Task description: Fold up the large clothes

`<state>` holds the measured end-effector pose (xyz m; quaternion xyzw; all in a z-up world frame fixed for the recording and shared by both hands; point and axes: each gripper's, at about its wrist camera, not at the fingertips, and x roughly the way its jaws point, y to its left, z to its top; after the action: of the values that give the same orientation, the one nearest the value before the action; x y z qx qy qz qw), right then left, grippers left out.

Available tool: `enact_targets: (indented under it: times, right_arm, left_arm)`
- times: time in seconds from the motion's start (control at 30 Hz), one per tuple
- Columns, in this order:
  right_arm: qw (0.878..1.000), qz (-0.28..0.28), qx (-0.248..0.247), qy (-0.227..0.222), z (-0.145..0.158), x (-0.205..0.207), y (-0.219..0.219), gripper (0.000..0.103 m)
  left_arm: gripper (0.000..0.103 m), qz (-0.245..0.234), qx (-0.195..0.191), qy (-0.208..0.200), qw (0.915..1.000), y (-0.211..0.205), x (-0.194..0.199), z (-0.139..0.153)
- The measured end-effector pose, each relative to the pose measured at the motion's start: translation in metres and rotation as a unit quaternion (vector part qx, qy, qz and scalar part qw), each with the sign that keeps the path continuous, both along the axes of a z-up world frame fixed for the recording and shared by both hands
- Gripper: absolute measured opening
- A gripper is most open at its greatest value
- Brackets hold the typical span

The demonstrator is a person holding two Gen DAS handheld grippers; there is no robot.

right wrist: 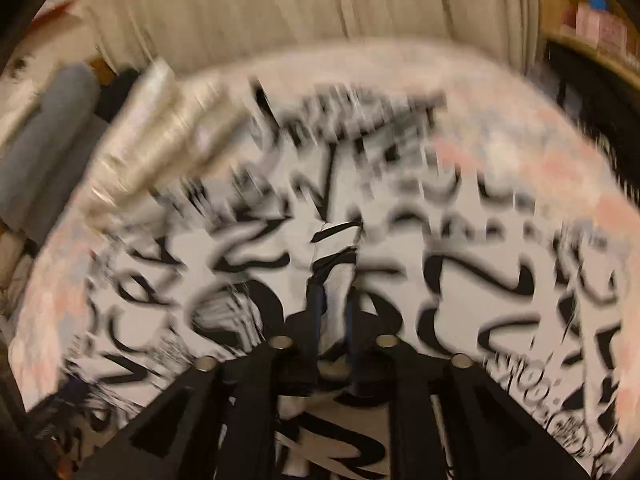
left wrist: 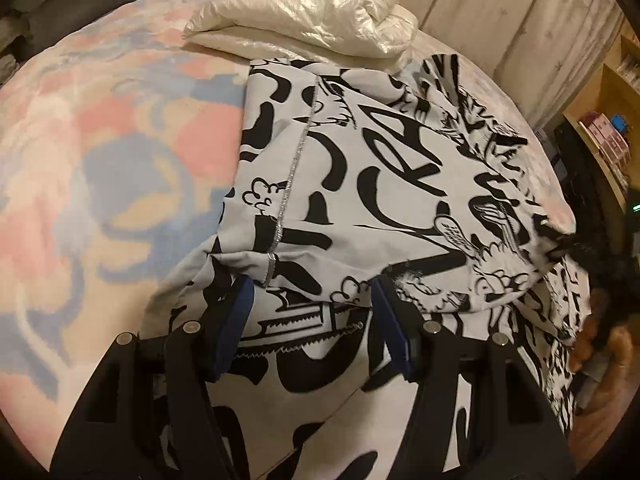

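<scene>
Printed garment [left wrist: 360, 184] sprawls across the pastel bedspread [left wrist: 100, 152], half-folded. Left gripper [left wrist: 312, 320] hangs with fingers apart over the near hem, gripping nothing. Right gripper [right wrist: 334, 280] is pinched on a ridge of cloth; thin bite, so a pull could slip it and collapse the fold.

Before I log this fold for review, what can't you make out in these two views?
- Right wrist: the garment print is motion-blurred; fabric between the right gripper fingers hides their tips.
- Left wrist: the garment's near part is covered by the left gripper; its right side runs off the lens edge.
- Shelf items: too small.
</scene>
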<state>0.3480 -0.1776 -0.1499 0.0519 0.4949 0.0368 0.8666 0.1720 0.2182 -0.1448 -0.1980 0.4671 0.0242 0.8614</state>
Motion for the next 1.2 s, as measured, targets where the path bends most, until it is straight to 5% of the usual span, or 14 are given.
enact_targets:
  times: [0.13,0.2,0.33,0.43,0.57,0.7,0.77,0.8,0.87,0.93,1.0,1.1,1.2]
  right_arm:
    - [0.999,0.001,0.048,0.006,-0.016,-0.013,-0.02,0.061]
    - [0.998,-0.002,0.057,-0.002,-0.015,-0.023,-0.027,0.066]
    - [0.999,0.003,0.05,-0.003,-0.016,-0.028,-0.034,0.066]
    - [0.999,0.007,0.048,0.0,-0.013,-0.028,-0.033,0.066]
    - [0.997,0.007,0.076,0.007,-0.021,-0.008,-0.026,0.066]
    - [0.997,0.006,0.078,0.023,-0.036,0.017,-0.016,0.065]
    - [0.996,0.011,0.078,0.033,-0.047,0.027,-0.011,0.038]
    - [0.997,0.015,0.071,0.037,-0.051,0.031,-0.008,0.035]
    - [0.998,0.02,0.049,0.026,-0.051,0.036,-0.002,0.017]
    - [0.997,0.019,0.069,-0.015,-0.036,0.034,-0.004,0.015]
    - [0.997,0.009,0.069,-0.044,-0.03,0.033,-0.006,0.015]
    - [0.999,0.008,0.027,0.016,-0.059,0.045,0.001,0.016]
    - [0.999,-0.001,0.029,0.017,-0.053,0.04,-0.002,0.036]
  left_arm:
    - [0.058,-0.042,-0.007,0.01,0.9991,0.002,-0.006,0.018]
    - [0.058,-0.051,-0.009,-0.001,0.9987,0.008,-0.008,0.034]
    - [0.058,-0.024,0.025,-0.019,0.9992,0.028,0.013,0.049]
    - [0.059,-0.014,0.032,0.004,0.9994,0.043,0.048,0.036]
    - [0.059,0.003,-0.013,0.068,0.9976,0.067,0.103,-0.004]
    - [0.059,0.007,-0.023,0.079,0.9966,0.071,0.132,-0.02]
    - [0.056,0.01,-0.01,0.071,0.9974,0.069,0.145,-0.02]
    - [0.033,0.013,0.004,0.062,0.998,0.068,0.148,-0.018]
    - [0.018,0.008,0.025,0.053,0.9982,0.062,0.153,-0.014]
    - [0.004,0.019,0.061,0.035,0.9973,0.056,0.153,-0.009]
    - [0.003,0.024,0.1,0.029,0.9943,0.052,0.153,-0.017]
    - [0.004,0.024,0.095,0.028,0.9948,0.054,0.155,-0.02]
    - [0.011,0.03,0.121,0.033,0.9916,0.053,0.148,-0.005]
